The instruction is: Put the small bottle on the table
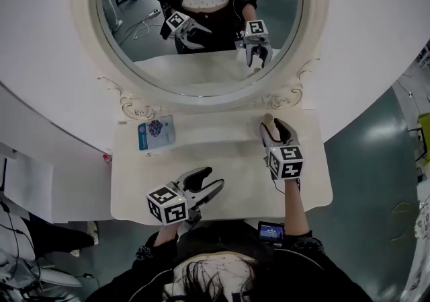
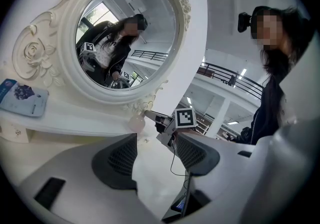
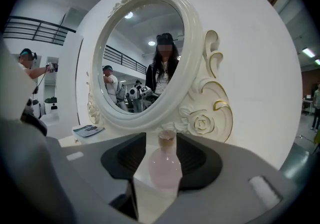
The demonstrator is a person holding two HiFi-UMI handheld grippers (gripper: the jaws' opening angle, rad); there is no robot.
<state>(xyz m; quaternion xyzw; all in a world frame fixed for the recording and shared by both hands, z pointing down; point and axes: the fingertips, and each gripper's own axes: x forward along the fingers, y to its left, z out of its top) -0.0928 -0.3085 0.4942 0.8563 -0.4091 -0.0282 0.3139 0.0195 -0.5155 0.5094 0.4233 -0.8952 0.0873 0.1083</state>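
Observation:
The small pink bottle (image 3: 165, 168) stands upright on the white dressing table (image 1: 222, 142), near the mirror's base at the back right. My right gripper (image 1: 275, 127) is around it with its jaws spread wide. Bare table shows between the left pad and the glass, while the right pad sits close against the bottle's side. The bottle (image 2: 136, 123) also appears small in the left gripper view, in front of the right gripper. My left gripper (image 1: 209, 179) hovers open and empty over the table's front edge.
A large oval mirror (image 1: 201, 25) with a carved white frame rises behind the table. A blue packet (image 1: 156, 132) lies at the back left of the tabletop. White wall panels flank the table, and grey-green floor lies to the right.

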